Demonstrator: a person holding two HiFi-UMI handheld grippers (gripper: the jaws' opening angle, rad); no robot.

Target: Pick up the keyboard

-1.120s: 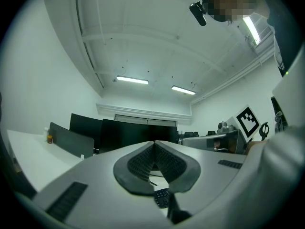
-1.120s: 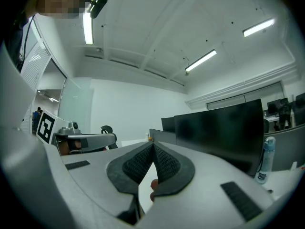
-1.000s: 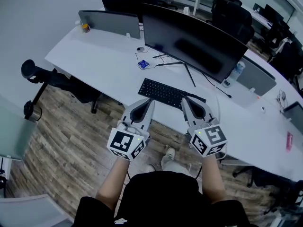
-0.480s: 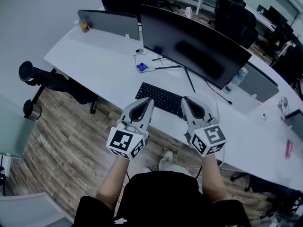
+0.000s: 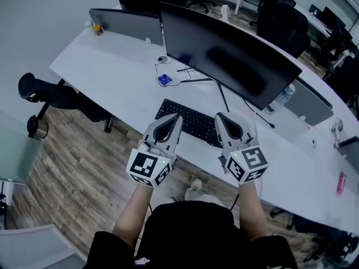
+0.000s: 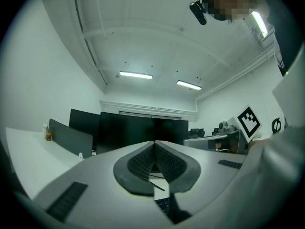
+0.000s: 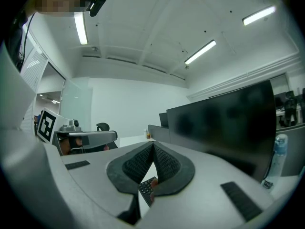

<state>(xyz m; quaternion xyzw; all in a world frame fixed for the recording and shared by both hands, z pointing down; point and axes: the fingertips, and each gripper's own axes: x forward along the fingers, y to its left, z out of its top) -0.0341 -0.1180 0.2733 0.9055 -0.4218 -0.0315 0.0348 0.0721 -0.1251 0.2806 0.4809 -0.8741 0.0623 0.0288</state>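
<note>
White desk (image 5: pixel 112 77), long and curved, runs from far left to near right. Wood-plank floor (image 5: pixel 73 172) lies on its near side. Big black curved monitor (image 5: pixel 235 55) stands on the desk, screen dark. Black office chair (image 5: pixel 53 94) is at the desk's left near edge. Grey divider panel (image 5: pixel 126 24) stands upright at far left, behind the monitor's left end.

Black keyboard (image 5: pixel 190 119) lies flat on the desk near its near edge, in front of the monitor's stand and slightly angled.

Left gripper (image 5: pixel 176 118): tip over the keyboard's near-left part, jaws clenched pad to pad, nothing between them. Right gripper (image 5: pixel 220 118): tip over the keyboard's near-right part, jaws also clenched and empty. In the right gripper view, keyboard keys show just below the closed pads. Cannot tell whether either tip touches the keyboard. The two grippers sit side by side with a gap between them, each with a marker cube at its near end.

Clear water bottle (image 5: pixel 282 96) stands right of the monitor. Small blue item (image 5: pixel 164 79) lies on the desk, far-left of the keyboard.
</note>
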